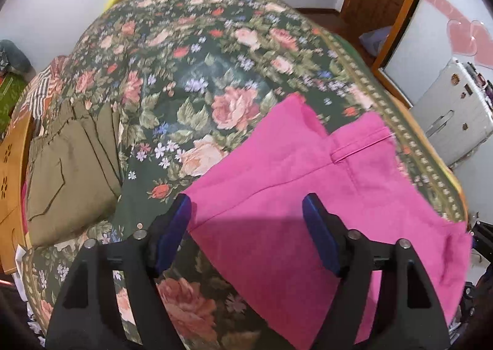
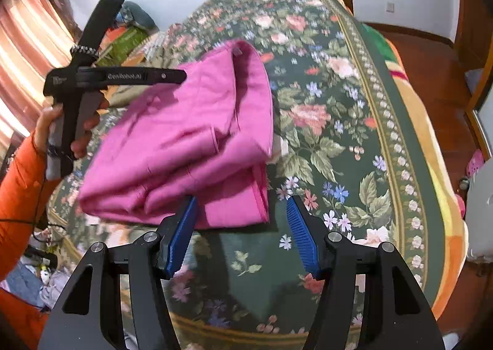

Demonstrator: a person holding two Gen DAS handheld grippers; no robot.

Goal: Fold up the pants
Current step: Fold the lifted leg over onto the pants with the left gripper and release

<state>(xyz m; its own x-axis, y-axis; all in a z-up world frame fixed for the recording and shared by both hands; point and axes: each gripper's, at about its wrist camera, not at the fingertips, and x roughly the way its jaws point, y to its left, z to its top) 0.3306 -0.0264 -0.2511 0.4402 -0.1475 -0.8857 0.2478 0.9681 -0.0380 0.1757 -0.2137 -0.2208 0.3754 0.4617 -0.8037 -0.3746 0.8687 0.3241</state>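
Observation:
Bright pink pants [image 1: 292, 180] lie folded in a loose pile [image 2: 185, 140] on the floral bedspread [image 1: 200, 72], near its front right edge. My left gripper [image 1: 246, 212] hovers over their near left part with its jaws wide apart and nothing pinched. In the right wrist view the left gripper [image 2: 180, 76] shows side-on above the pile's far left, held by a hand [image 2: 46, 121]. My right gripper [image 2: 242, 205] stands open just above the pile's near edge; its blue pads [image 2: 181, 236] do not press on the cloth.
A folded olive-green garment [image 1: 74, 165] lies on the bed's left side, with striped cloth [image 1: 40, 88] behind it. A wooden board [image 1: 12, 165] borders the left. A white case [image 1: 453, 121] and wooden floor [image 2: 431, 66] lie beyond the bed's right edge. An orange sleeve [image 2: 18, 195] is at left.

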